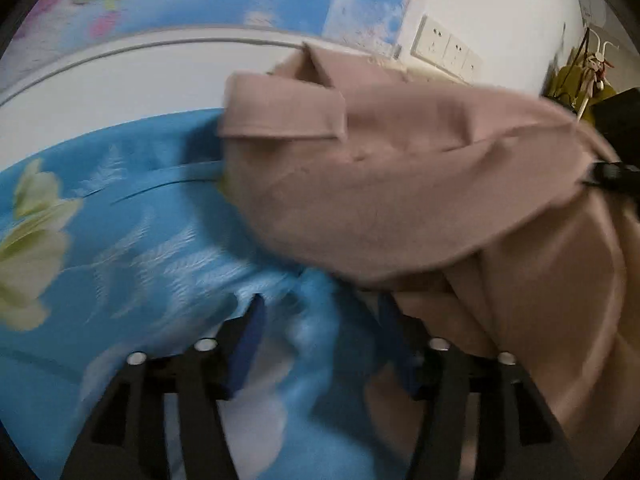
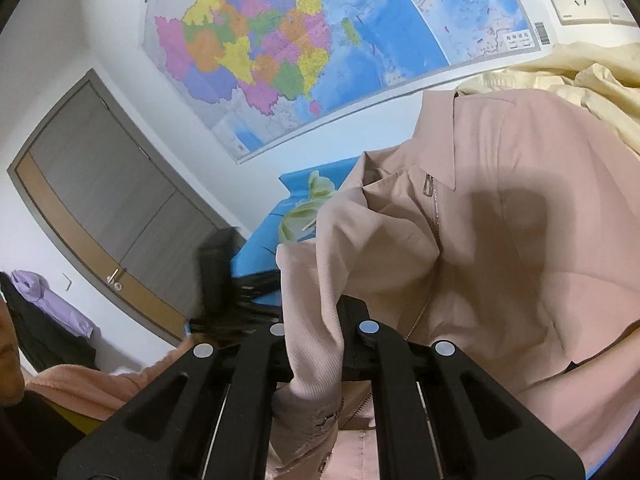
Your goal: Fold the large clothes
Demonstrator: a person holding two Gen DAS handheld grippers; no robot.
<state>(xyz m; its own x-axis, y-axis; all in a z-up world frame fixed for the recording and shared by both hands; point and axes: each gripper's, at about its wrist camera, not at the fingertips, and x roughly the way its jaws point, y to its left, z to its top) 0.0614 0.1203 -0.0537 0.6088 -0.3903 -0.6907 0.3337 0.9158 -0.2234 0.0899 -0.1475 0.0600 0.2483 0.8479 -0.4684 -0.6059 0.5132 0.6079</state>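
Note:
A dusty-pink zip jacket (image 1: 400, 184) lies on a blue flowered bedsheet (image 1: 120, 240), its collar turned toward the wall. My left gripper (image 1: 320, 312) is open over the sheet, its right finger at the jacket's lower edge, its left blue pad (image 1: 250, 340) over bare sheet. In the right wrist view the jacket (image 2: 500, 248) fills the right half, with its zipper pull (image 2: 428, 186) below the collar. My right gripper (image 2: 316, 344) is shut on a ribbed cuff and fold of the jacket (image 2: 312, 320). The left gripper (image 2: 240, 292) shows as a dark blur left of the jacket.
A coloured wall map (image 2: 320, 40) hangs behind the bed. A cream cloth (image 2: 580, 80) lies beyond the jacket. Wall sockets (image 1: 444, 46) sit at the right. A grey and wood door (image 2: 100, 208) and hanging purple clothes (image 2: 44, 296) are at the left.

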